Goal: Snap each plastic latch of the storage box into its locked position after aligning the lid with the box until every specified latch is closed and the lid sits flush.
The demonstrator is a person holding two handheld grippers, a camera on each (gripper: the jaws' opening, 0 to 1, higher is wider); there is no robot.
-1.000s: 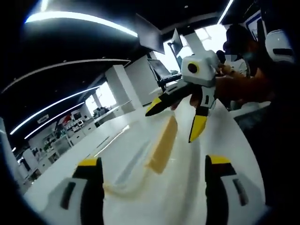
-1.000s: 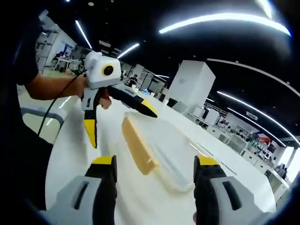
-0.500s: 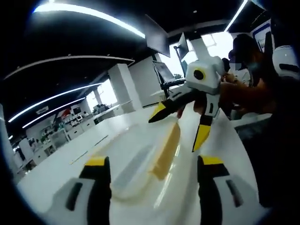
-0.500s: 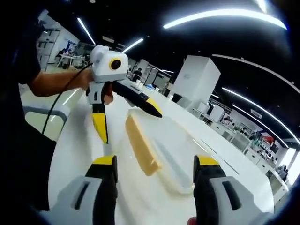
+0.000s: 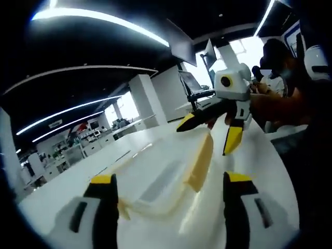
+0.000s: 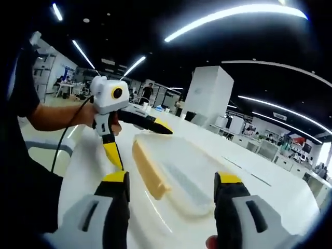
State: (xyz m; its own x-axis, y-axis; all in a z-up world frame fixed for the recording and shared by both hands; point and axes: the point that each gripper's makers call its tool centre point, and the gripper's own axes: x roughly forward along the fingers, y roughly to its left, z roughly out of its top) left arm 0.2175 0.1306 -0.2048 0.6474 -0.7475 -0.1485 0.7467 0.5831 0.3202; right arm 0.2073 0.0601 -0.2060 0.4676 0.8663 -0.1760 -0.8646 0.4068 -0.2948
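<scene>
- White table (image 5: 259, 155) holds the box (image 6: 181, 171), lid (image 5: 155, 176) on, between both grippers.
- Left gripper (image 5: 168, 207) and right gripper (image 6: 168, 207) are spread wide, holding nothing.
- Yellow latch (image 6: 148, 171) looks unlocked; best push it flat against the side.

Dark ceiling, light strips (image 6: 233, 15), white pillar (image 6: 213, 96), bright windows (image 5: 244, 52)

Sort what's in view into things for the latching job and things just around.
For the job: translucent plastic storage box with lid; long yellow plastic latch; left gripper; right gripper.

Just around: white table; white pillar; black monitor; seated person.
</scene>
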